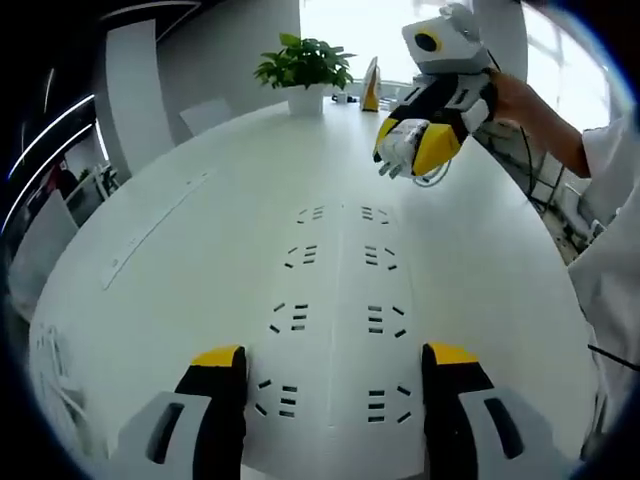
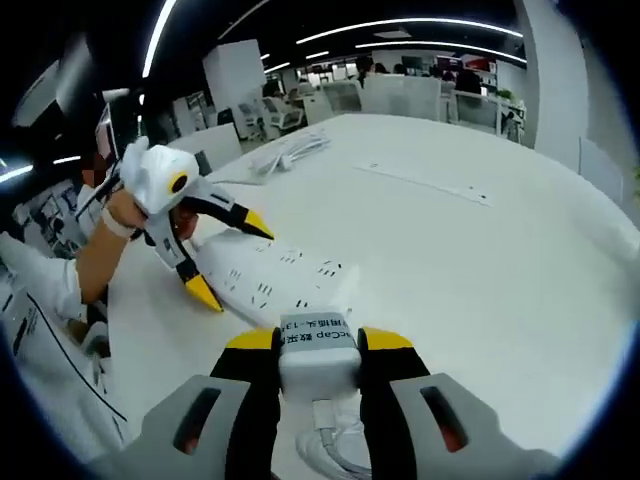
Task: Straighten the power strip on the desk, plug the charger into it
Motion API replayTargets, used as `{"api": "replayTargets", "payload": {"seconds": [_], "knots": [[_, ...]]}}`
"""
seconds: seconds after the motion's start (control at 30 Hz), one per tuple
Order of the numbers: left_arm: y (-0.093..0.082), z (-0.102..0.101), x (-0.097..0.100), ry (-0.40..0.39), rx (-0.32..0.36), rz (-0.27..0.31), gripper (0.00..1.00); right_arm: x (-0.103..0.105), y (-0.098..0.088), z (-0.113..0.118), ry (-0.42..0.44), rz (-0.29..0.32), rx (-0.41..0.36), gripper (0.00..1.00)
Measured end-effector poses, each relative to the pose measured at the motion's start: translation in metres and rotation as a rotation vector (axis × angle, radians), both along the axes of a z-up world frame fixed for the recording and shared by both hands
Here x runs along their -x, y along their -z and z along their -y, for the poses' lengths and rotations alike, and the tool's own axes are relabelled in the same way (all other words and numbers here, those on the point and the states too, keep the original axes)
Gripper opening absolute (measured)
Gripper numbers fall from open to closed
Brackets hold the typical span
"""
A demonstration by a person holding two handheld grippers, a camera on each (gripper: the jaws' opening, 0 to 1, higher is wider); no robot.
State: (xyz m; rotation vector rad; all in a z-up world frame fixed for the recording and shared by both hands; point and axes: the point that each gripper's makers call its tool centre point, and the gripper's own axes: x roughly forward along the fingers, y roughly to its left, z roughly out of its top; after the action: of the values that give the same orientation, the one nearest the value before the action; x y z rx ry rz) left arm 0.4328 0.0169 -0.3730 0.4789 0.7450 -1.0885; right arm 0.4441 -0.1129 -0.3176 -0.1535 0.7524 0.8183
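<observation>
the left tool (image 1: 333, 362) has its jaws spread wide apart, one on each side of the near end of the power strip (image 1: 335, 300). whether the jaw tips touch the strip's edges cannot be told from the left gripper view. in the right gripper view the same tool (image 2: 232, 254) shows at the left, held by a hand (image 2: 118, 213), its two yellow-tipped jaws open around the strip's left end.

the power strip (image 2: 280, 280) is white and long, lying flat on the white bench (image 1: 180, 230), with two rows of sockets running away from the left tool toward the far side.

the right tool (image 2: 318, 345) is clamped on the charger (image 2: 318, 355), a white block with a printed label, pinched between the two jaws. a white cable (image 2: 335, 455) trails from the charger toward the camera. the charger sits just near the strip's right end, apart from the sockets. in the left gripper view the right tool (image 1: 410, 150) hangs above the far right of the bench, the white charger (image 1: 400, 140) between its jaws.

a potted plant (image 1: 305, 70) stands at the far edge of the bench. a bundle of white cables (image 2: 290, 150) lies on the bench's far left in the right gripper view.
</observation>
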Motion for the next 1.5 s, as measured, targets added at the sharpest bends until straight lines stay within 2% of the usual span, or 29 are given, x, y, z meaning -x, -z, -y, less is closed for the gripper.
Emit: {"api": "replayTargets", "payload": {"seconds": [0.2,0.37,0.4,0.53,1.03,1.23,1.37,1.4,1.43,1.47,1.5], "knots": [[0.000,0.000,0.002,0.000,0.001,0.002,0.72,-0.001,0.016,-0.017,-0.004,-0.049,0.052,0.29],[0.000,0.000,0.003,0.000,0.005,0.005,0.72,0.001,0.017,-0.013,0.029,-0.084,0.086,0.29],[0.000,0.000,0.003,0.000,0.005,0.005,0.72,0.003,0.018,-0.013,0.050,-0.115,0.087,0.28],[0.000,0.001,0.004,-0.008,-0.002,0.002,0.72,-0.001,0.017,-0.013,0.065,-0.147,0.114,0.28],[0.000,0.006,0.004,-0.145,-0.023,0.006,0.71,-0.026,0.015,-0.017,0.049,-0.228,0.348,0.28],[-0.001,0.007,0.002,-0.171,-0.026,0.016,0.71,-0.033,0.016,-0.018,0.045,-0.248,0.400,0.28],[-0.001,0.009,0.001,-0.164,-0.056,-0.001,0.70,-0.038,0.018,-0.021,0.061,-0.285,0.427,0.28],[-0.001,0.009,0.001,-0.164,-0.067,-0.005,0.70,-0.033,0.021,-0.015,0.055,-0.326,0.483,0.28],[-0.001,0.010,0.001,-0.165,-0.071,-0.007,0.70,-0.041,0.018,-0.021,0.015,-0.287,0.473,0.28],[-0.001,0.010,0.002,-0.165,-0.074,-0.008,0.70,-0.042,0.018,-0.023,0.060,-0.293,0.465,0.28],[-0.001,0.009,0.002,-0.164,-0.075,-0.008,0.70,-0.043,0.017,-0.023,0.054,-0.295,0.477,0.28]]}}
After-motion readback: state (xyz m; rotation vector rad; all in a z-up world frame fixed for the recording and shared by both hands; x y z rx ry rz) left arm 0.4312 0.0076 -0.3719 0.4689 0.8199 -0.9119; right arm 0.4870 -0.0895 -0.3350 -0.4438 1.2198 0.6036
